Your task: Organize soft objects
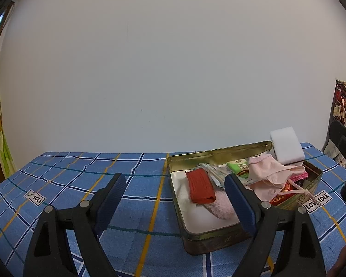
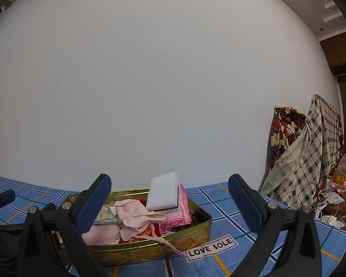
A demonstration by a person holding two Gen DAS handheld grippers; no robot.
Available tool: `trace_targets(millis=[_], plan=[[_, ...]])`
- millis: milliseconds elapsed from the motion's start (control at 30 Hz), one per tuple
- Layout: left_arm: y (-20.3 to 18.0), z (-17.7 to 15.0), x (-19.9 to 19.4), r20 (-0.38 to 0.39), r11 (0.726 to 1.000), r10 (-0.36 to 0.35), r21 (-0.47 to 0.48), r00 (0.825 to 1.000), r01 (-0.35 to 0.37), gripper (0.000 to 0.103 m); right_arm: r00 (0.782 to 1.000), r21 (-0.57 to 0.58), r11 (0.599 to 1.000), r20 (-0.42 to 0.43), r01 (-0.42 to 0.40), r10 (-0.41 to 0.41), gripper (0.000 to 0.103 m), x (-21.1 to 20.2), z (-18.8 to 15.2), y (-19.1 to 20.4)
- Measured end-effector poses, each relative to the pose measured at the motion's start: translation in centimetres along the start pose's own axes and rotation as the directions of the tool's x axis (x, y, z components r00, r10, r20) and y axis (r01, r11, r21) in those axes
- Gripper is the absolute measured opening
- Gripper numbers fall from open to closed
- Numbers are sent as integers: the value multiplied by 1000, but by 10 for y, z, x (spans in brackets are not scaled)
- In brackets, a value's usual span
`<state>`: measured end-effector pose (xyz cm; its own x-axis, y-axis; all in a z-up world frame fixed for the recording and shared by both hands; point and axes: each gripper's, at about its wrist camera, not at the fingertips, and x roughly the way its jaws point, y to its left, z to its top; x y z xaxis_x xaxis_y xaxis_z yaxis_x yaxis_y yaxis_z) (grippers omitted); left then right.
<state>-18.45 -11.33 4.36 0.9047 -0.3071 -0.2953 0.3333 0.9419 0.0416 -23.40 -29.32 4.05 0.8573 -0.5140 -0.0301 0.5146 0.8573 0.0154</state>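
Observation:
A gold tin box (image 1: 219, 155) (image 2: 196, 228) sits on the blue plaid tablecloth and holds soft items: a red folded cloth (image 1: 199, 185), a fuzzy pink sock (image 1: 221, 204) (image 2: 99, 232), a pale pink cloth (image 1: 268, 173) (image 2: 136, 214), a pink knitted cloth (image 2: 180, 214) and a white sponge (image 1: 287, 146) (image 2: 165, 194) on top at the far end. My left gripper (image 1: 175, 198) is open and empty, to the left of the tin's near part. My right gripper (image 2: 169, 205) is open and empty, in front of the tin.
A green packet (image 1: 238, 166) and clear wrappers lie in the tin. A pink drawstring (image 2: 170, 245) hangs over its rim. "LOVE SOLE" labels (image 2: 211, 248) (image 1: 35, 197) are on the cloth. Patterned fabrics (image 2: 306, 157) and clutter stand right of the table.

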Motion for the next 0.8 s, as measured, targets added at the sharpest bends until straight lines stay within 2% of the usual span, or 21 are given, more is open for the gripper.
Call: trace_targets(millis=[800], plan=[[-3, -1, 2, 1, 1000, 2, 12, 1000, -2, 91, 1000, 2, 1000, -4, -4, 4, 103, 2, -1, 0]])
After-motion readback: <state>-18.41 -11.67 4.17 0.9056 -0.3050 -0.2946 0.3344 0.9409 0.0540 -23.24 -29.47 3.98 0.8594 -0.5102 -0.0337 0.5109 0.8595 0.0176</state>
